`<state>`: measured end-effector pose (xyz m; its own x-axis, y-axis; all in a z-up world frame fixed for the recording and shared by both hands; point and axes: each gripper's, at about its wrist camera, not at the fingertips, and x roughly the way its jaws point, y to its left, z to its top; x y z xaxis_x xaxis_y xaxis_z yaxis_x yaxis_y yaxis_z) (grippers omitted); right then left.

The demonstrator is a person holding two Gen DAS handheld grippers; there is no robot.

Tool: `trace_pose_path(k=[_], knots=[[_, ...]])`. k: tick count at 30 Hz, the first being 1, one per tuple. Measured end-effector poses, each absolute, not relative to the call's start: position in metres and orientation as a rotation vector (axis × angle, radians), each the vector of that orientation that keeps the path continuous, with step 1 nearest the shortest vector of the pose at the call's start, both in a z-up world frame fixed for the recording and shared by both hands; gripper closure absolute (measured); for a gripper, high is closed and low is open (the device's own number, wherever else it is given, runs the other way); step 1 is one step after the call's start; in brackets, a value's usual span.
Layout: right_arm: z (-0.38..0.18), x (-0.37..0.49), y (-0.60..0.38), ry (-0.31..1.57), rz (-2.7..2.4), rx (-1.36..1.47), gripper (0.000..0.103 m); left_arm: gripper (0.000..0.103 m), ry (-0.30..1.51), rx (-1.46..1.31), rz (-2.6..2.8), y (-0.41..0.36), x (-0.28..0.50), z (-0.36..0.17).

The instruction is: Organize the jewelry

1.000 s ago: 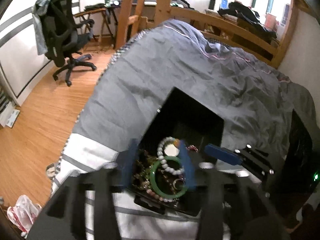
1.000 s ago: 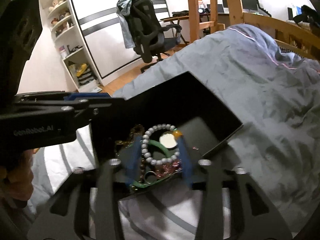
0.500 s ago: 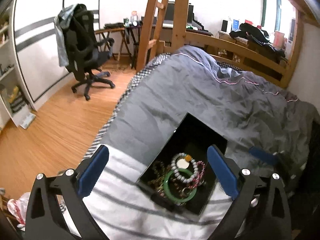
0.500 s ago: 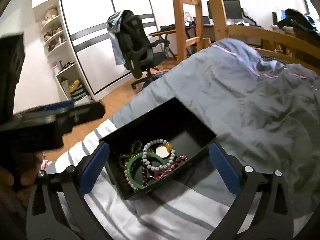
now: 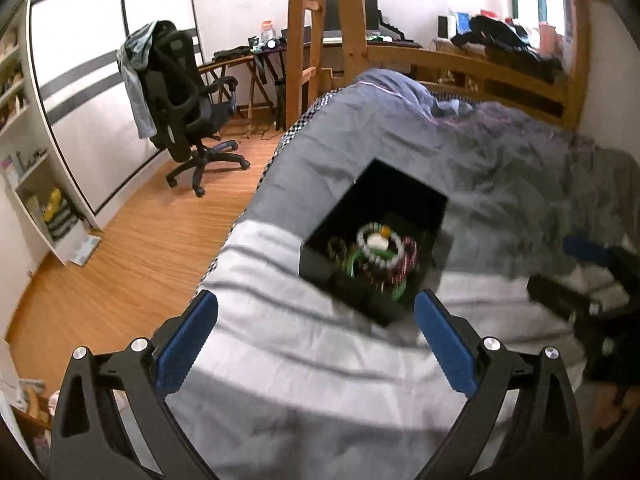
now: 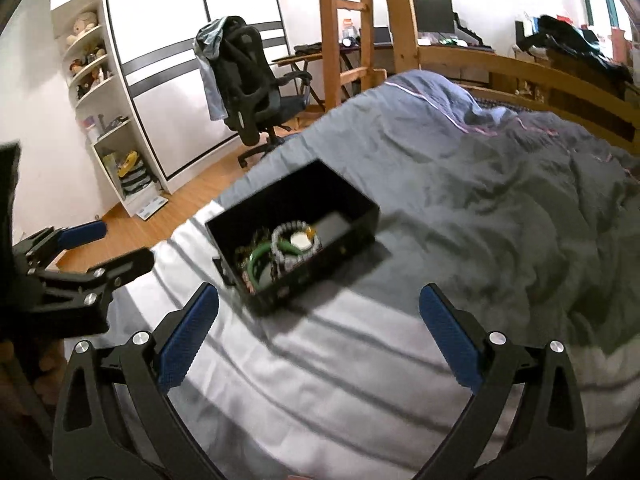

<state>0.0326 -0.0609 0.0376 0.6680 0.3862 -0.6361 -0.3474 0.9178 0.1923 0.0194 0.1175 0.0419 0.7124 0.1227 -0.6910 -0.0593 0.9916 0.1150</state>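
Observation:
A black open box [image 5: 320, 264] [image 6: 352, 204] sits on the bed. Inside lie a green bangle [image 5: 354, 261] [image 6: 260, 258], a white bead bracelet [image 5: 366, 234] [image 6: 284, 232], a dark red bead bracelet [image 5: 406, 260] and other jewelry. My left gripper [image 5: 316, 336] is open and empty, held back from the box's near side. My right gripper [image 6: 318, 336] is open and empty, also back from the box. The left gripper also shows at the left edge of the right wrist view [image 6: 88, 252], and the right one at the right edge of the left wrist view [image 5: 576, 280].
The bed carries a grey duvet [image 6: 500, 184] and a white striped sheet [image 6: 320, 380] near me. A black office chair [image 6: 248, 92] stands on the wood floor at left, with white shelves [image 6: 100, 92] beyond. A wooden bed frame and ladder [image 6: 340, 32] stand behind.
Both grippers were close over the jewelry with narrow jaws; they have opened wide and pulled back and up from the box. The jewelry stays in the box.

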Motion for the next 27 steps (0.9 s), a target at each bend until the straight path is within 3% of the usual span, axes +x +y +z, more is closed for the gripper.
trace_pose_path(k=[6,27], knots=[[0.034,0.009,-0.066,0.696,0.421,0.032,0.004,0.006,0.714,0.164,0.134,0.111,-0.02,0.026],[0.03,-0.001,-0.065,0.604,0.426,-0.039,0.004,0.006,0.734,0.14,0.201,0.11,-0.008,0.012]])
